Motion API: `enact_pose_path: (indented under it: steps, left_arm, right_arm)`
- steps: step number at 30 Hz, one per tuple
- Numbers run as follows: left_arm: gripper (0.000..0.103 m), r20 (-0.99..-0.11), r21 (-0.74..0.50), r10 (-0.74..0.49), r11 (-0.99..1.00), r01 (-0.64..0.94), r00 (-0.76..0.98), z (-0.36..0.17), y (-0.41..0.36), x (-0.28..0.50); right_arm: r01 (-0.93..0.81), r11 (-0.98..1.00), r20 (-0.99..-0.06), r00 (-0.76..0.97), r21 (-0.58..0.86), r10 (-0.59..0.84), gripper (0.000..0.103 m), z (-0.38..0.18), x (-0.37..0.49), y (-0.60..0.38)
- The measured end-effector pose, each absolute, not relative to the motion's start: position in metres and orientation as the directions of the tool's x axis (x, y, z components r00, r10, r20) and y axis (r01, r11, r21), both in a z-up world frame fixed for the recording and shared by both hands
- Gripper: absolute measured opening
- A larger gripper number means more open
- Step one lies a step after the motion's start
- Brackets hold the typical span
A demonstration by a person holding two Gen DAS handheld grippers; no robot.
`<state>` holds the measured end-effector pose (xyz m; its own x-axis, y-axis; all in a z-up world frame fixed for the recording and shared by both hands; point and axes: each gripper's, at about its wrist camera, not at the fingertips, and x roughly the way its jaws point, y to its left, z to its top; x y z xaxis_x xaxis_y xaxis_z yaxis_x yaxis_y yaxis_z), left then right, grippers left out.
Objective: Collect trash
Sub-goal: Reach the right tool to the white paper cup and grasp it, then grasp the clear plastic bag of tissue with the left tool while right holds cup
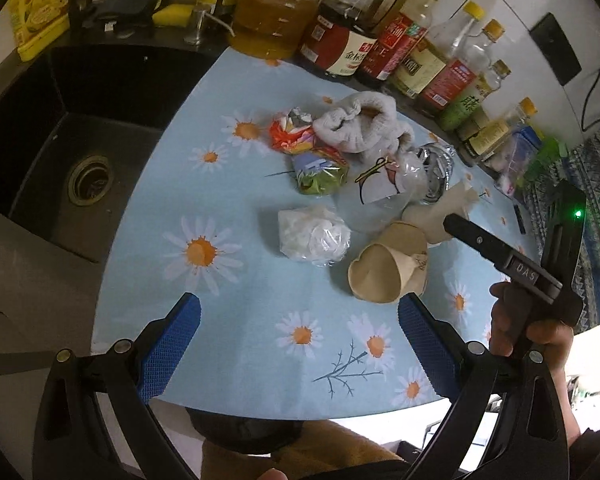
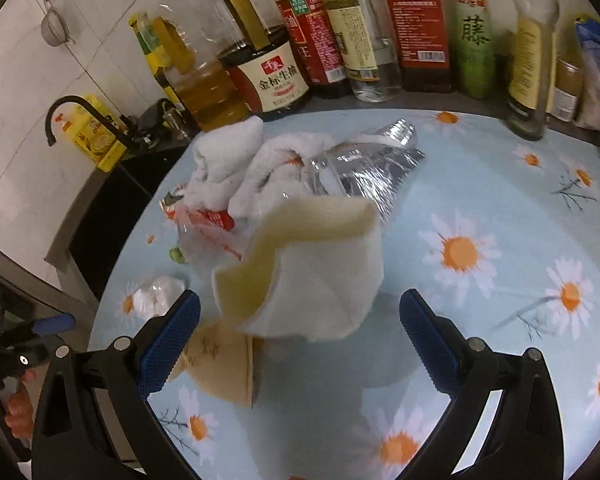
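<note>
Two views are on record, and we take the left wrist view first. We find the left gripper (image 1: 300, 320) above the near edge of the bench (image 1: 240, 320), which is covered by a light blue cloth printed with daisies; its blue-padded fingers (image 1: 172, 344) stand wide apart and hold nothing. Ahead of it the trash lies in a loose cluster: a crushed tan paper cup (image 1: 388, 268) nearest, a crumpled clear plastic bag with white contents (image 1: 314, 238) just to its left, a green and yellow snack wrapper (image 1: 322, 172) and an orange and white wrapper (image 1: 292, 132) further back, a bunched white towel (image 1: 364, 124) behind them, and a silver foil wrapper (image 1: 436, 168) to the right. A dark sink (image 1: 72, 152) lies to the left of the bench, and a row of sauce and oil bottles (image 1: 380, 44) lines the back wall. The right gripper's black body enters from the right, held by a hand (image 1: 512, 320).

In the right wrist view, we find the right gripper (image 2: 300, 320) with its blue fingers (image 2: 428, 336) apart. A pale cream sheet of paper (image 2: 312, 264), blurred, lies between and ahead of them; we cannot tell whether either finger touches it. The tan cup (image 2: 224, 364) lies partly beneath it, beside the left finger. The towel (image 2: 236, 160) and foil wrapper (image 2: 372, 168) lie beyond, with the bottles (image 2: 340, 40) behind.
</note>
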<state>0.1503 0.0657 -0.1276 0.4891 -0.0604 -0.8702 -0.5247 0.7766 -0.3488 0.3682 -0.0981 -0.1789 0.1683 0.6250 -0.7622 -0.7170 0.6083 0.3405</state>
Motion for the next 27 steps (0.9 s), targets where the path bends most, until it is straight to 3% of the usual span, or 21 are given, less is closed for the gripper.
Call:
enact_pose_path:
  steps: [2, 6, 8, 13, 27]
  left_arm:
    - [0.096, -0.874, -0.349, -0.063, 0.771, -0.533, 0.481, -0.133, 0.066, 0.153]
    - [0.096, -0.88, -0.355, -0.077, 0.763, -0.541, 0.469, -0.141, 0.065, 0.16]
    - [0.096, -0.885, -0.348, -0.077, 0.765, -0.542, 0.46, -0.144, 0.064, 0.164]
    - [0.096, -0.88, -0.387, -0.123, 0.746, -0.542, 0.459, -0.15, 0.066, 0.171]
    - [0.095, -0.894, -0.345, -0.1, 0.776, -0.529, 0.437, -0.154, 0.078, 0.205]
  right_arm:
    - [-0.721, 0.606, -0.763, 0.169, 0.336, 0.624, 0.099, -0.18, 0.371, -0.094]
    - [-0.73, 0.596, -0.767, 0.158, 0.334, 0.623, 0.082, -0.183, 0.377, -0.089]
    - [-0.738, 0.592, -0.771, 0.157, 0.324, 0.618, 0.078, -0.184, 0.377, -0.087]
    - [-0.75, 0.582, -0.765, 0.162, 0.315, 0.623, 0.076, -0.182, 0.376, -0.088]
    - [-0.728, 0.6, -0.704, 0.231, 0.333, 0.671, 0.076, -0.136, 0.357, -0.137]
